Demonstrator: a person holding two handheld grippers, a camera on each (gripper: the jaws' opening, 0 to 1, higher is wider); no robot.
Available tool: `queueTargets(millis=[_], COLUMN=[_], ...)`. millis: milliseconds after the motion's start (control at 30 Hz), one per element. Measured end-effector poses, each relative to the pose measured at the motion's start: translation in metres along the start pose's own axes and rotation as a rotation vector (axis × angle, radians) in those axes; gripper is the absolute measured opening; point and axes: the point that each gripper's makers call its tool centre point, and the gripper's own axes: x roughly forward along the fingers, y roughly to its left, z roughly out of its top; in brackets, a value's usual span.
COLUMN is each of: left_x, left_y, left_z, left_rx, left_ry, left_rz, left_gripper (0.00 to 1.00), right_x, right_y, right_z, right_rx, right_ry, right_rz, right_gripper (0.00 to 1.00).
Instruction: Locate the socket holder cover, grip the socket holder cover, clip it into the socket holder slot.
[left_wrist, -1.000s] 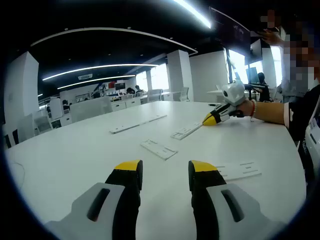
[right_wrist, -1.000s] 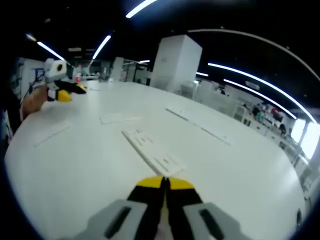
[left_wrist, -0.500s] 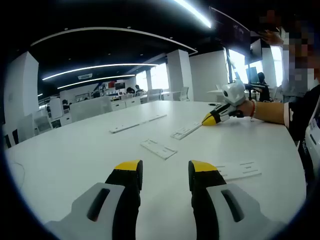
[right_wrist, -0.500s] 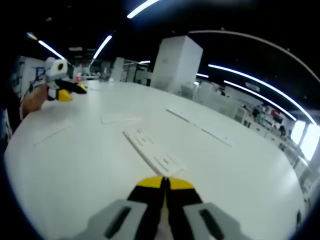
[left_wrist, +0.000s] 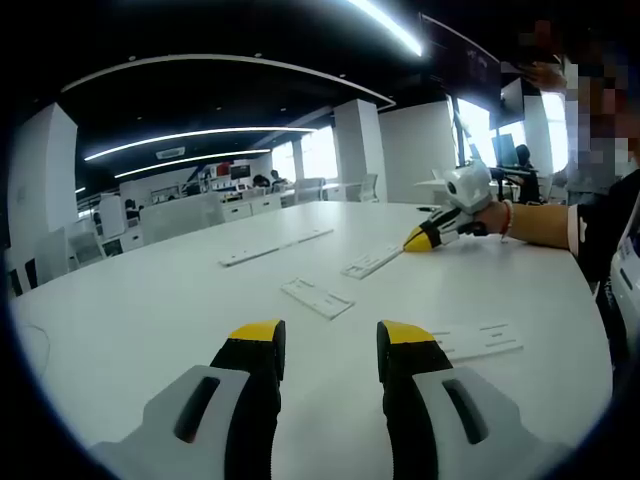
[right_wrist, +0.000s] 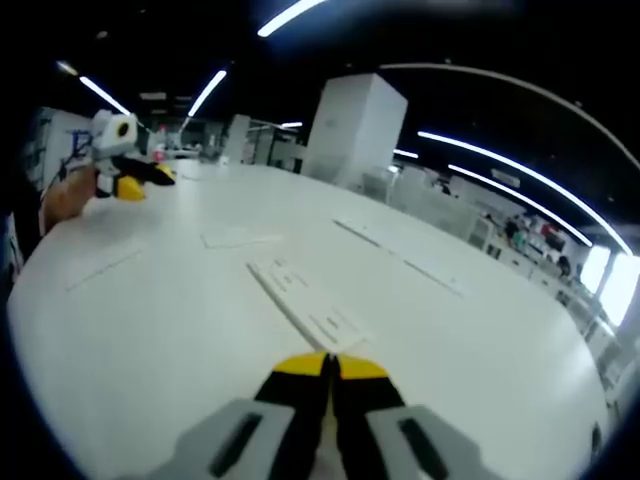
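Big white table (left_wrist: 120, 300), and flat white strips lie scattered across it. Right gripper (right_wrist: 330, 368) sits low with its jaws pressed together on nothing, tips just short of the long socket holder (right_wrist: 308, 303), which runs lengthways straight away from those tips. Left gripper (left_wrist: 328, 342) hovers with jaws parted and empty. The shorter flat piece, probably the socket holder cover (left_wrist: 317, 297), lies ahead between them, long axis angled off to the right. So the left gripper looks nearer the cover, and a forward reach should do it. Compared with a second ago, hardly anything differs: only the right gripper view has drifted slightly.
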Motion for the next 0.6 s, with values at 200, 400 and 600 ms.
queueTargets(millis=[200,400,600], left_x=[0.0002,0.0007,0.0011], left_y=[0.0005,-0.0002,0.0004], left_z=[0.0005,-0.0003,-0.0006], left_rx=[-0.001,-0.002,-0.003], left_ry=[0.000,0.001,0.003], left_rz=[0.000,0.000,0.000], left_gripper=[0.38,0.38,0.38], right_x=[0.0007,0.0014,0.0019], right_y=[0.0010,0.0015,0.0016], right_z=[0.0007,0.0013,0.0018], right_rx=[-0.001,-0.007,-0.012], right_ry=[-0.005,-0.006,-0.008], right_rz=[0.001,0.000,-0.002], right_gripper=[0.05,0.05,0.05])
